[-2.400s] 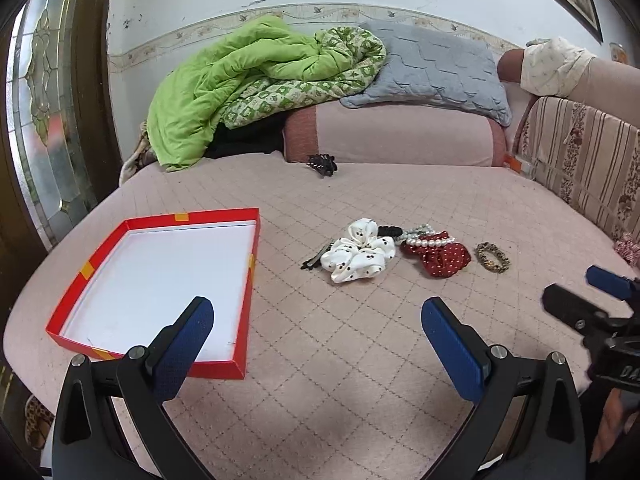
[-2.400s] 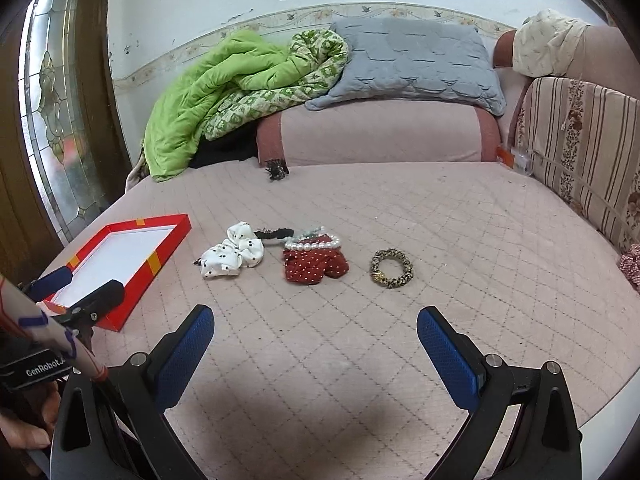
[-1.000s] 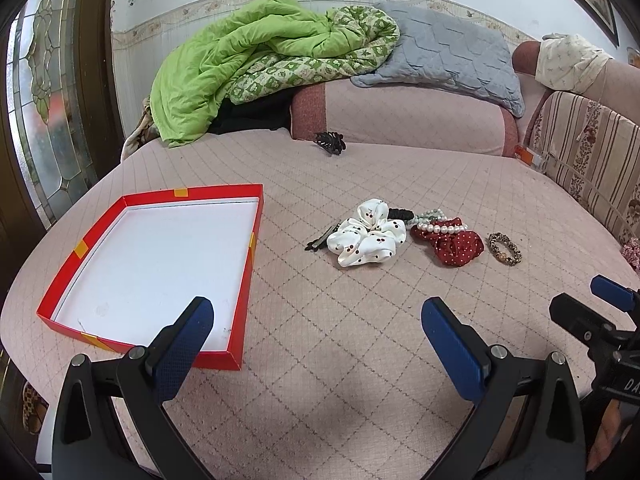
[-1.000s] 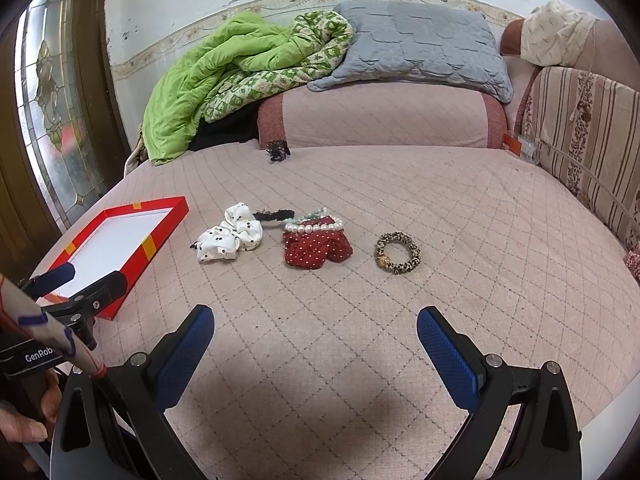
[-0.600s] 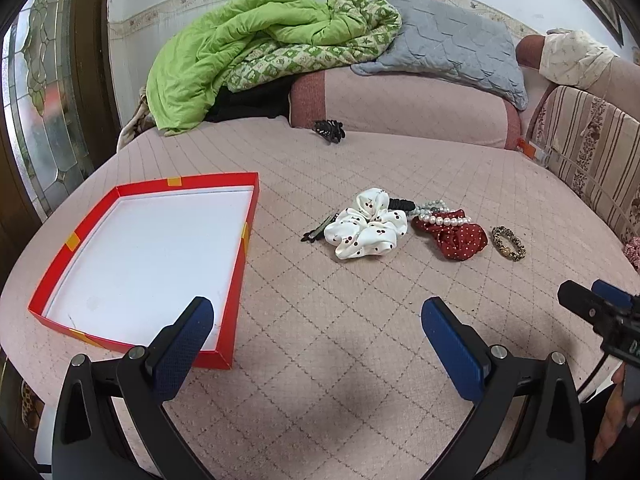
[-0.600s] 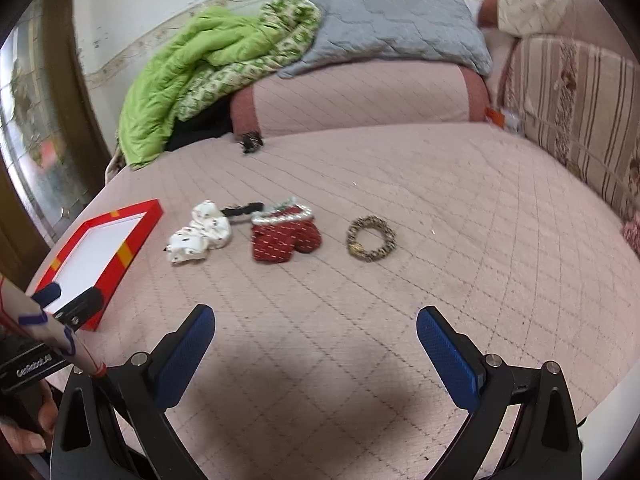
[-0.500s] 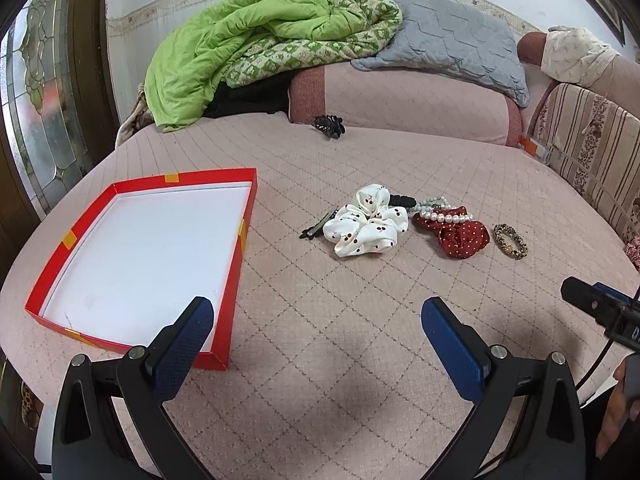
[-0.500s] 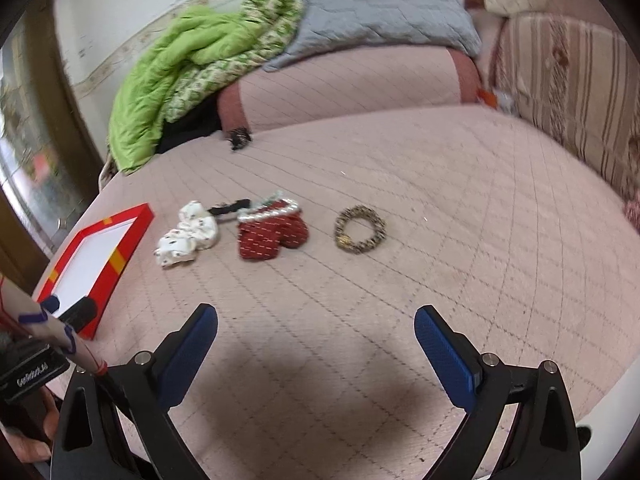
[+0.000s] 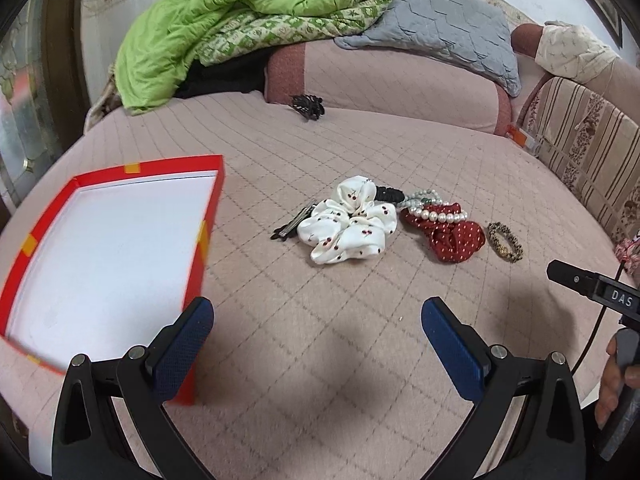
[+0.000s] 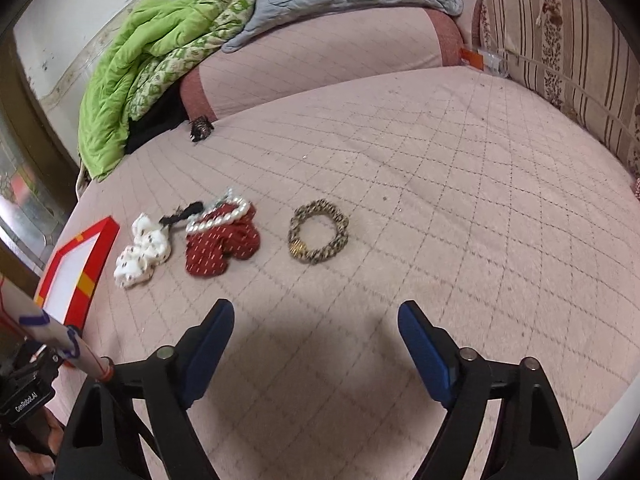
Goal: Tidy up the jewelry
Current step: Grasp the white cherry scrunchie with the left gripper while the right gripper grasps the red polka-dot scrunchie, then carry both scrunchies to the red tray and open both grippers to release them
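— Jaws first: how do they stand on each side?

— Both grippers gape with nothing between the pads. The left gripper (image 9: 316,328) holds its blue fingers wide over bare pink quilted cover (image 9: 304,400). The right gripper (image 10: 316,330) has just been drawing its jaws inward, yet they are still broad apart and touch nothing.

— Where is the jewelry relative to them?

— Ahead of the right jaws, roughly on their centre line and well clear of the tips, lies the leopard-print bracelet (image 10: 318,231), flat on the cover. Ahead and to the left of them sits the red dotted scrunchie (image 10: 222,246) with the pearl bracelet (image 10: 219,216) draped over its far edge. Further left is the white scrunchie (image 10: 142,250), and a black hair tie (image 10: 182,213) sits between the two at the back.

— And from the left side?

— The white scrunchie (image 9: 347,220) is straight ahead of the left jaws, apart from them. A dark hair clip (image 9: 292,225) touches its left edge. The red scrunchie (image 9: 450,234) and the leopard-print bracelet (image 9: 505,242) lie ahead to the right.

— The box?

— The red tray (image 9: 208,216) with its white floor lies just left of the left jaws; the left finger overlaps its near corner in view. It holds nothing visible. A black claw clip (image 9: 307,106) rests far ahead by the bolster (image 9: 400,84).
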Action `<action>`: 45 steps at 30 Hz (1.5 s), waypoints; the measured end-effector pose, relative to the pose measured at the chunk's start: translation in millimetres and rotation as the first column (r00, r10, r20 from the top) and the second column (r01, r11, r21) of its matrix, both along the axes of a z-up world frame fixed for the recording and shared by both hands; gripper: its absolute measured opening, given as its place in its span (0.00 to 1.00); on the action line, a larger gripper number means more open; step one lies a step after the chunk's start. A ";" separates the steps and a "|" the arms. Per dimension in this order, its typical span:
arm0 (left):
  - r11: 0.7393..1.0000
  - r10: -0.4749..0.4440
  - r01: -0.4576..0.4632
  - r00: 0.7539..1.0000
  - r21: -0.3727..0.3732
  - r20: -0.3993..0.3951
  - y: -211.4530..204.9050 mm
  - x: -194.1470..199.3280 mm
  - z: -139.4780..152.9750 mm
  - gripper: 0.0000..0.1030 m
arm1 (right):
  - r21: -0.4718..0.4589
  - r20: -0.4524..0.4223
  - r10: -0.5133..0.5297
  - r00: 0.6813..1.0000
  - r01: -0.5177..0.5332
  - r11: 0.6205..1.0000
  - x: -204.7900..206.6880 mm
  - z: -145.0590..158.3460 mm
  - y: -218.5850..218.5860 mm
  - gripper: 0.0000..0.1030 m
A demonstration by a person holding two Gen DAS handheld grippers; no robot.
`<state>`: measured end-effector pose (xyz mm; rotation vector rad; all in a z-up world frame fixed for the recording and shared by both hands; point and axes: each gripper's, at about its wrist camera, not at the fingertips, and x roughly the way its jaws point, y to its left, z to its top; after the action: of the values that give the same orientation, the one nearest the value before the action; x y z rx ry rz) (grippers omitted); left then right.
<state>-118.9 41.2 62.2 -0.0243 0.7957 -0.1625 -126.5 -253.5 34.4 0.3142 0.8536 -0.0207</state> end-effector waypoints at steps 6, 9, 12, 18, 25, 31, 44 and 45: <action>0.999 -0.014 0.013 0.999 -0.034 -0.036 -6.1 32.7 -2.7 1.00 | 0.036 -0.028 -0.038 0.999 0.039 0.999 7.0 -4.4 -11.9 0.83; 0.999 -0.020 0.019 0.999 -0.029 -0.041 -15.6 50.1 -3.4 0.97 | 0.067 -0.053 -0.043 0.998 0.046 0.997 8.6 -9.4 -15.6 0.83; 1.000 -0.027 0.026 0.997 -0.014 -0.070 -26.4 67.9 -8.8 0.84 | 0.063 -0.052 -0.051 0.997 0.055 0.997 7.0 -9.7 -17.4 0.83; 1.000 -0.003 0.008 0.985 0.028 -0.172 -36.7 95.3 -32.5 0.63 | 0.071 -0.059 -0.055 0.997 0.059 0.996 7.1 -11.2 -19.7 0.83; 0.998 -0.022 0.033 0.984 0.060 -0.176 -52.7 117.7 -44.3 0.58 | 0.075 -0.042 -0.009 0.999 0.012 0.997 12.0 -8.7 -5.8 0.83; 0.996 -0.083 0.084 0.986 0.003 -0.147 -55.9 120.0 -40.9 0.18 | 0.048 -0.026 0.069 0.997 -0.068 0.997 21.7 -5.9 17.4 0.83; 0.992 -0.119 0.119 0.993 -0.041 0.008 -26.2 94.0 6.7 0.17 | -0.043 -0.037 0.244 0.969 -0.246 0.968 78.6 -15.9 91.1 0.83; 0.992 -0.117 0.117 0.993 -0.045 0.003 -21.5 94.6 6.9 0.17 | -0.067 -0.057 0.234 0.971 -0.237 0.969 84.2 -20.2 94.3 0.83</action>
<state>-24.3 19.6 69.1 -0.0204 0.7931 -0.2918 -42.3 -159.2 14.2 0.1424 0.9317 0.1623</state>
